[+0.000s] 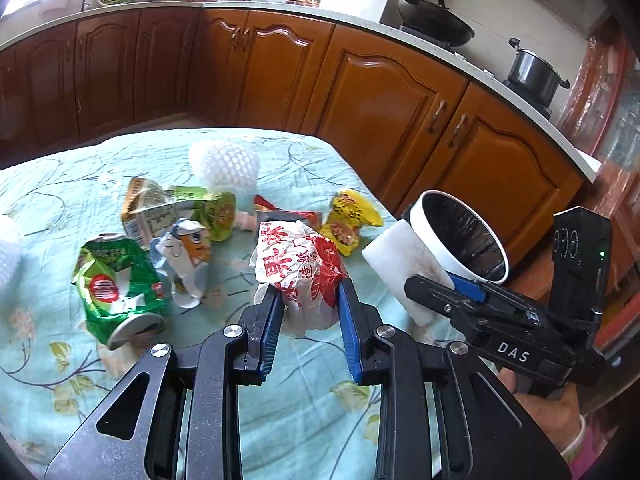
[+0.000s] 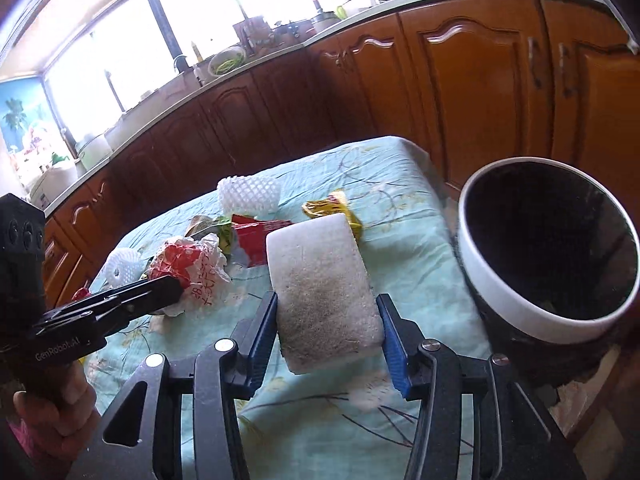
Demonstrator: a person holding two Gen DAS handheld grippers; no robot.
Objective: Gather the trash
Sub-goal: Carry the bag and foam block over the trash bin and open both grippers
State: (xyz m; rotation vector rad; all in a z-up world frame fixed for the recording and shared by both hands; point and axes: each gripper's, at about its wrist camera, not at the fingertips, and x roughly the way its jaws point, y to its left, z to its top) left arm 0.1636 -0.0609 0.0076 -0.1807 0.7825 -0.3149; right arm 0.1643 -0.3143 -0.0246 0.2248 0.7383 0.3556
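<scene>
My left gripper [image 1: 310, 294] is shut on a crumpled white paper wrapper with red print [image 1: 298, 268], at the table's middle; the wrapper also shows in the right wrist view [image 2: 196, 268]. My right gripper [image 2: 328, 304] is shut on a white foam block [image 2: 324, 280], dirty on top, held above the table next to the bin; the block also shows in the left wrist view [image 1: 400, 260]. The bin [image 2: 548, 248], white-rimmed with a dark inside, stands at the table's right edge [image 1: 460, 236].
On the floral tablecloth [image 1: 300, 400] lie a crushed green can [image 1: 116, 292], a green-and-brown carton [image 1: 160, 208], a white-orange wrapper [image 1: 188, 256], a yellow snack bag [image 1: 350, 220], a red packet [image 2: 256, 236] and white foam nets [image 1: 226, 164]. Wooden cabinets [image 1: 380, 112] stand behind.
</scene>
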